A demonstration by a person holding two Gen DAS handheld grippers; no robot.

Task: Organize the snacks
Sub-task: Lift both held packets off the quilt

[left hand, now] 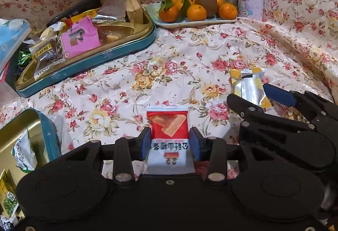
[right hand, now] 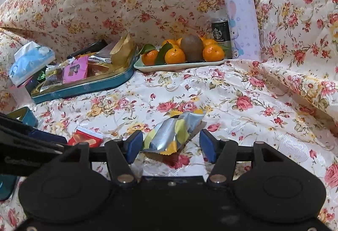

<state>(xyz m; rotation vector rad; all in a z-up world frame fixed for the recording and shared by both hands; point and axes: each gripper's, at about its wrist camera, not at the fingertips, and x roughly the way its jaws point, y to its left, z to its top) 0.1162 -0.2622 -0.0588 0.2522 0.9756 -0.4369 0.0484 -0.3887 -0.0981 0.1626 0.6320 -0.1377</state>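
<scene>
On the floral cloth, left wrist view: left claw (left hand: 170, 142) pads closed against red snack packet (left hand: 169, 125), teal tin (left hand: 88, 62) far left. Right wrist view: right claw (right hand: 171, 144) spread wide around yellow-silver packet (right hand: 175, 133); whether the pads touch it, cannot tell

- Left gripper (left hand: 170, 142), low centre of its frame: fingers (left hand: 145, 143) closed against a packet's sides.
- Right gripper (right hand: 172, 143): fingers (right hand: 208, 144) spread wide, low centre.
</scene>
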